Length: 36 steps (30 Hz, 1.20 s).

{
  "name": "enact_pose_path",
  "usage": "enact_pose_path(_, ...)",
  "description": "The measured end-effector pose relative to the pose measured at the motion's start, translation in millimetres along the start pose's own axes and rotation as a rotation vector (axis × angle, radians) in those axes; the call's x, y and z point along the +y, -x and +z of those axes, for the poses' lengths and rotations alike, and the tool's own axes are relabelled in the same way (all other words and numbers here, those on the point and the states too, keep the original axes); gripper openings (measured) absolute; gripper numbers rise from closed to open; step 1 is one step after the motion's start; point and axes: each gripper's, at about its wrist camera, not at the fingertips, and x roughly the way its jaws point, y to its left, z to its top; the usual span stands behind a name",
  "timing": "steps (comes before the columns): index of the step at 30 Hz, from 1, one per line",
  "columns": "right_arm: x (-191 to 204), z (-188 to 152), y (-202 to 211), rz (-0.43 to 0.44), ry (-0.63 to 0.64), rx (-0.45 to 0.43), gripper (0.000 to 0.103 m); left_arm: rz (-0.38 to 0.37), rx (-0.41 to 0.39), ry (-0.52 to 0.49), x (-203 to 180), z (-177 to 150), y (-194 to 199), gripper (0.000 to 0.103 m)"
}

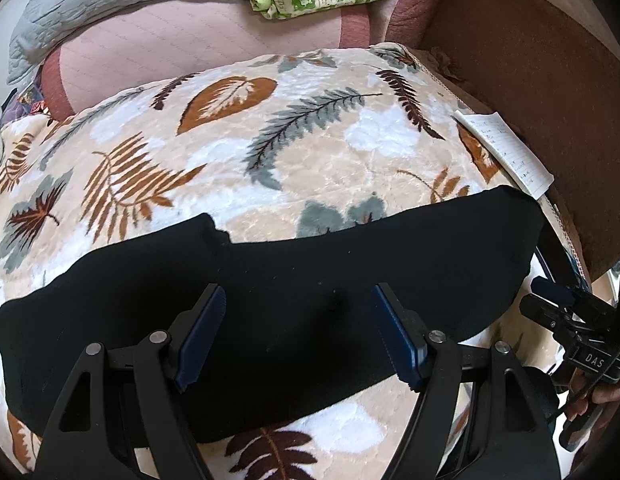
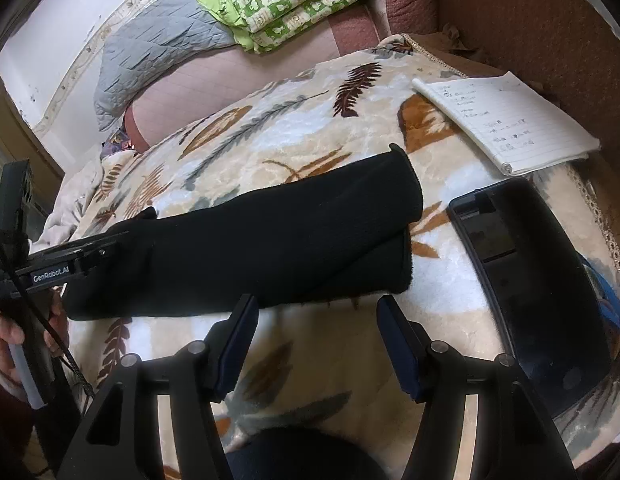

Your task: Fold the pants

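Observation:
Black pants lie folded into a long band across a leaf-patterned blanket. They also show in the right wrist view, one layer stacked on another. My left gripper is open and empty, hovering over the middle of the pants. My right gripper is open and empty, just in front of the pants' near edge, over the blanket. The right gripper also shows at the right edge of the left wrist view. The left gripper's body shows at the left of the right wrist view.
A lined notepad lies on the blanket at the far right, also in the left wrist view. A black tablet-like device lies right of the pants. A green patterned quilt and a grey quilt sit at the back. A brown headboard bounds the right.

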Motion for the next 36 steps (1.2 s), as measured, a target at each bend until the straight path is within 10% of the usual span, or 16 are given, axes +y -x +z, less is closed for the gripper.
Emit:
enact_pose_path(16, -20.1, -0.9, -8.8, 0.063, -0.075, -0.011, 0.066, -0.194, 0.067, -0.101, -53.5, 41.3, -29.1, 0.075)
enact_pose_path(28, -39.6, 42.2, 3.1, -0.049, -0.027, -0.16, 0.067, -0.166, 0.072, -0.1, -41.5, 36.4, -23.7, 0.075)
enact_pose_path(29, -41.3, 47.1, -2.0, -0.041, -0.01, -0.153, 0.064, -0.166, 0.074, -0.092, -38.8, 35.5, -23.8, 0.075)
enact_pose_path(31, -38.2, 59.5, -17.4, -0.002, 0.029, -0.055, 0.006, -0.163, 0.077, -0.08, -33.4, 33.1, -22.5, 0.075)
enact_pose_path(36, -19.3, 85.5, 22.0, 0.147, 0.018, -0.088, 0.006, -0.159, 0.054, -0.065, -23.7, 32.3, -14.3, 0.075)
